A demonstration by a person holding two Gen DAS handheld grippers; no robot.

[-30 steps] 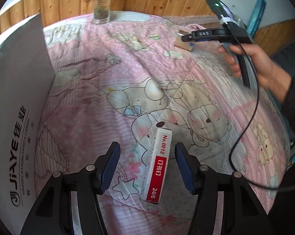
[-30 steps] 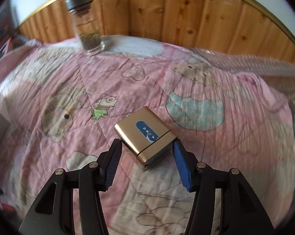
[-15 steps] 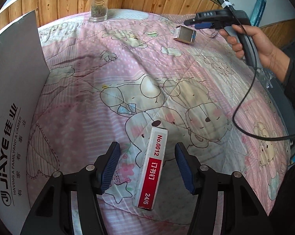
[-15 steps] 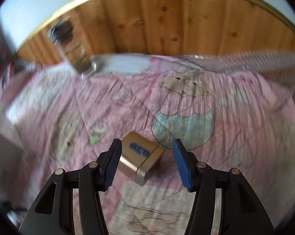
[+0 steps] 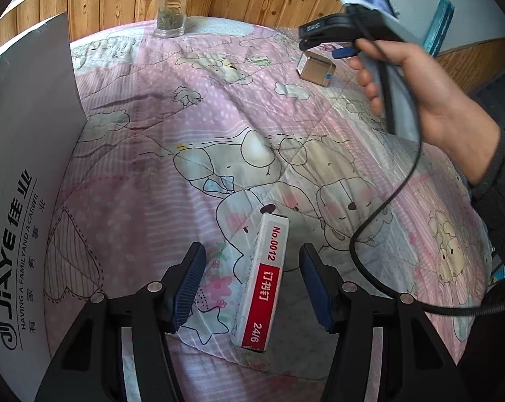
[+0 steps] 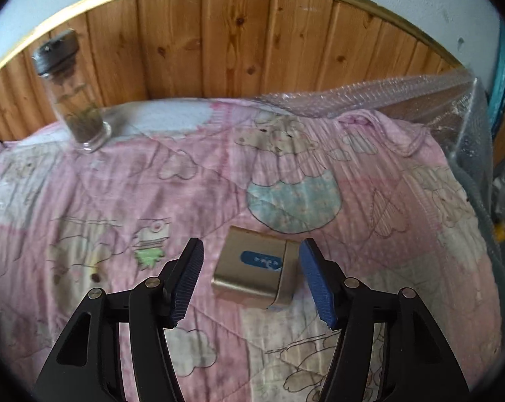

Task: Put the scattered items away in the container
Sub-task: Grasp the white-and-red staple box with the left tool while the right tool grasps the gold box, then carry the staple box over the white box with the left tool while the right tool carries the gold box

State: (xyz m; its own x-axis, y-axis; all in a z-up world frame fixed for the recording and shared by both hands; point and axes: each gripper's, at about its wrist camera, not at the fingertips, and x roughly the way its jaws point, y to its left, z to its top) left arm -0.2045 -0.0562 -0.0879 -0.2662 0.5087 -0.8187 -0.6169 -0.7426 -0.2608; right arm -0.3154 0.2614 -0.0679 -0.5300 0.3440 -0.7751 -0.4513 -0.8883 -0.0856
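Observation:
A white and red staple box (image 5: 263, 278) lies on the pink quilt, between the blue pads of my open left gripper (image 5: 252, 284), untouched by either pad. A small gold box with a blue label (image 6: 257, 273) rests on the quilt between the fingers of my open right gripper (image 6: 250, 281); the right pad (image 6: 316, 281) is close to its side. In the left wrist view the gold box (image 5: 314, 70) sits far right, under the right gripper (image 5: 319, 42) held by a hand (image 5: 423, 90). The white cardboard container (image 5: 21, 181) stands at the left.
A glass jar with dried leaves (image 5: 170, 6) stands at the quilt's far edge by the wooden panelling, also visible as the jar (image 6: 74, 100) at the left. Bubble wrap (image 6: 420, 100) covers the far right corner. A black cable (image 5: 386, 207) hangs from the right gripper.
The right gripper has swung and settled so the gold box lies squarely between its fingers. The left gripper has stayed over the staple box, with its view shifting slightly.

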